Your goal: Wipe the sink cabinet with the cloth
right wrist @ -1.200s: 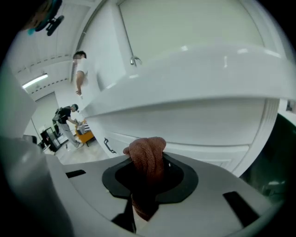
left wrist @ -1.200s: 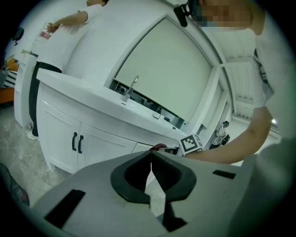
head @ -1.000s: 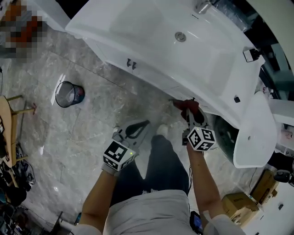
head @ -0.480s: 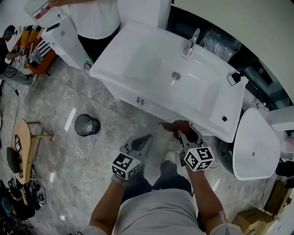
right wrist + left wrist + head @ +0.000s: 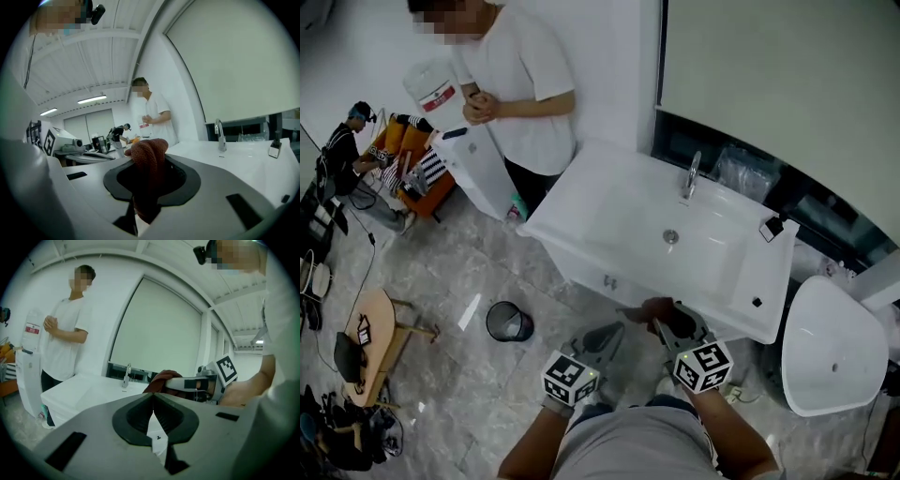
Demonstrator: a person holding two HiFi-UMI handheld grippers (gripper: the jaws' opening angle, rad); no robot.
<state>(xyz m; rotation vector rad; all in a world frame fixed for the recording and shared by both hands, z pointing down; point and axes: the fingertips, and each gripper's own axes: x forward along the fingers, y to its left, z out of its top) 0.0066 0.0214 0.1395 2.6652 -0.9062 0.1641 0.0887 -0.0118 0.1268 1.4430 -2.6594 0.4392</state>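
Standing person: upper left of head view, hands clasped, just beside sink cabinet.
Bin: lower left, on floor, apart from cabinet.
Left gripper: bottom centre; we see jaws closed together, nothing between them.
Cloth: reddish-brown, bunched, pinched in right gripper at cabinet's front edge; we can't tell contact.
Faucet: right of centre, at basin's back.

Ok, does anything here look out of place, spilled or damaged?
Nothing stands out. The right gripper is shut on the reddish cloth near the front of the sink cabinet, the left gripper is shut and empty, and the bin on the floor stands upright.
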